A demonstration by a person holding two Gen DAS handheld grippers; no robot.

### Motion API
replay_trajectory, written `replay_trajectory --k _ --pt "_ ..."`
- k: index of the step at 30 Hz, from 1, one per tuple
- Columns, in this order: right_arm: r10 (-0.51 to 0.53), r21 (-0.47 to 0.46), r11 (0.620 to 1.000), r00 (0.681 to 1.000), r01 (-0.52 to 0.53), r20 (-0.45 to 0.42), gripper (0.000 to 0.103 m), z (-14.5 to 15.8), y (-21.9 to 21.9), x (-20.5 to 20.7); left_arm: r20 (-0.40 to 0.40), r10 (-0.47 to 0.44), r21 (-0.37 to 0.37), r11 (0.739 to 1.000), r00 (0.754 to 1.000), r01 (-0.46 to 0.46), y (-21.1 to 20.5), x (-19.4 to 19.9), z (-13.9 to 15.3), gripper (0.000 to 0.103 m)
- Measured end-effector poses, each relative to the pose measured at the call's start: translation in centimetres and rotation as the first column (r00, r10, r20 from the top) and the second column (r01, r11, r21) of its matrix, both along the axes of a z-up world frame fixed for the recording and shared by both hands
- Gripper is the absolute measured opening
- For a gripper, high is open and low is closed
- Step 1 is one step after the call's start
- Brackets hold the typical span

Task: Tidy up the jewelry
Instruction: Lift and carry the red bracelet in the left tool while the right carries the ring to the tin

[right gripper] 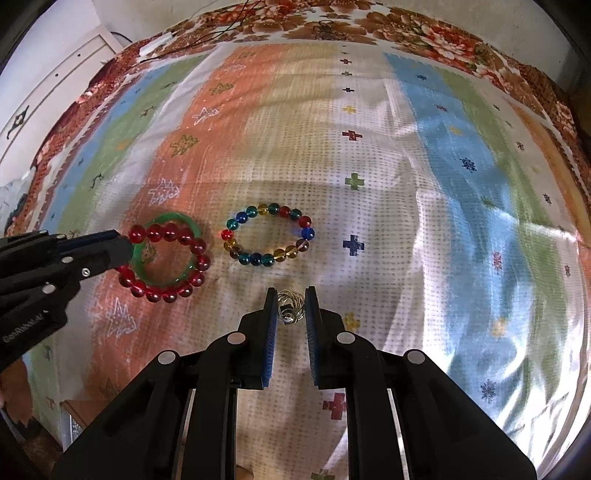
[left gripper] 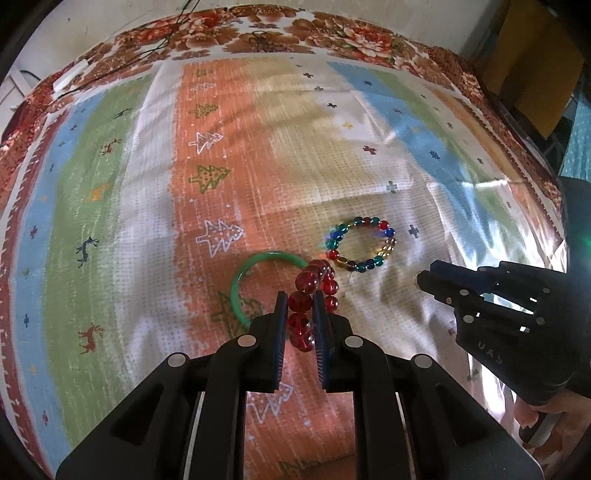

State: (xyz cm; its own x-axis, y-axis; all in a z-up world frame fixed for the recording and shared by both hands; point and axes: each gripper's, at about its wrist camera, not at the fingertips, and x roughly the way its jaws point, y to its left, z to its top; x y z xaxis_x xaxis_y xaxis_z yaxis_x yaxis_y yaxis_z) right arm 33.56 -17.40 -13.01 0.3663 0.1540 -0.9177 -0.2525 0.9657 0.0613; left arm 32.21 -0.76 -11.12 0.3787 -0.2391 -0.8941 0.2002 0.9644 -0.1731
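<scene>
My left gripper is shut on a red bead bracelet, which hangs over a green bangle lying on the cloth. From the right wrist view the red bracelet overlaps the green bangle, with the left gripper at its left side. A multicoloured bead bracelet lies flat to the right of them; it also shows in the right wrist view. My right gripper is shut on a small silver wire ring. The right gripper shows at the right in the left wrist view.
A striped cloth with tree and cross prints covers the table over a floral cloth. Thin black cables lie at the far left edge. A white door stands beyond the table's left side.
</scene>
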Motion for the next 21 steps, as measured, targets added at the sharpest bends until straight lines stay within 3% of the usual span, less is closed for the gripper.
replay_trajectory --k 21 --pt "-0.006 0.02 1.0 0.995 0.004 0.097 0.016 4.7 -1.0 -3.0 0.06 0.038 -0.031 0.999 0.997 -0.036 1.1 -3.2 3.6 0.013"
